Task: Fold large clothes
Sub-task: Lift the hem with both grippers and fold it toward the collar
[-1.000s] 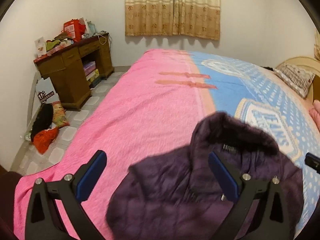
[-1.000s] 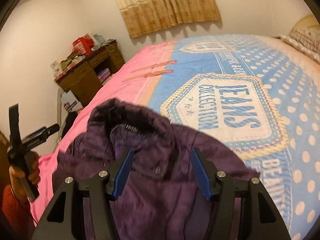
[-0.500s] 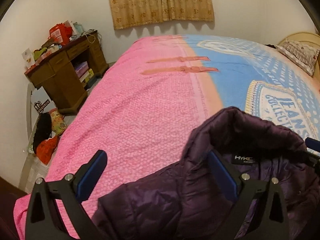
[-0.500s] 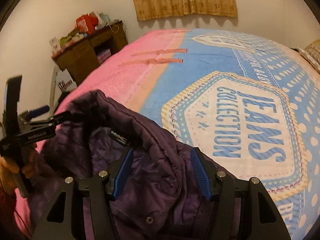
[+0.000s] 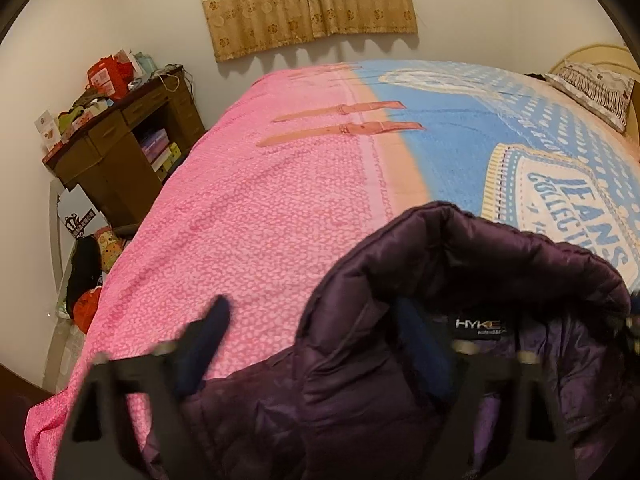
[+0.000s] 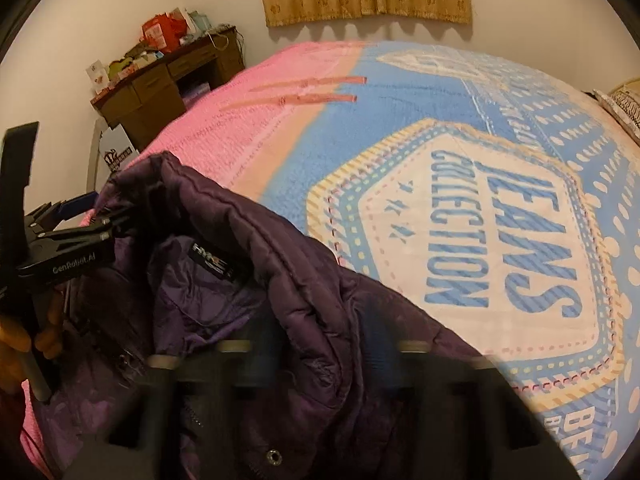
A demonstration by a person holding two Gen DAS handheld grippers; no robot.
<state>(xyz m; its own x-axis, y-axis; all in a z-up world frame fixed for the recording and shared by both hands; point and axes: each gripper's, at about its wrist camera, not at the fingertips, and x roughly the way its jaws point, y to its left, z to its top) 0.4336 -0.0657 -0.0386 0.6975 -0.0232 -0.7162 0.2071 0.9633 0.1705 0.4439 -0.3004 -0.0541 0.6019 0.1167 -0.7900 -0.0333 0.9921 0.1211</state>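
Note:
A dark purple quilted jacket (image 5: 400, 360) lies on the near part of the bed, collar up, its black neck label (image 5: 478, 326) showing. It also shows in the right wrist view (image 6: 248, 300). My left gripper (image 5: 316, 344) is open, its jaws straddling the collar's left side; its blue fingers (image 5: 208, 340) are blurred. From the right wrist view the left gripper (image 6: 76, 216) sits at the collar's left edge. My right gripper (image 6: 324, 360) is open, jaws wide around the collar's right fold, also blurred.
The bed has a pink and blue cover (image 5: 260, 220) with a "JEANS COLLECTION" print (image 6: 480, 240). A brown desk (image 5: 120, 152) with clutter stands at the left wall. Bags and clothes (image 5: 88, 280) lie on the floor. A pillow (image 5: 592, 88) is far right. Curtains (image 5: 308, 0) hang behind.
Both grippers have moved forward and down onto the jacket's collar. The jacket now fills more of each view. Both stay open.

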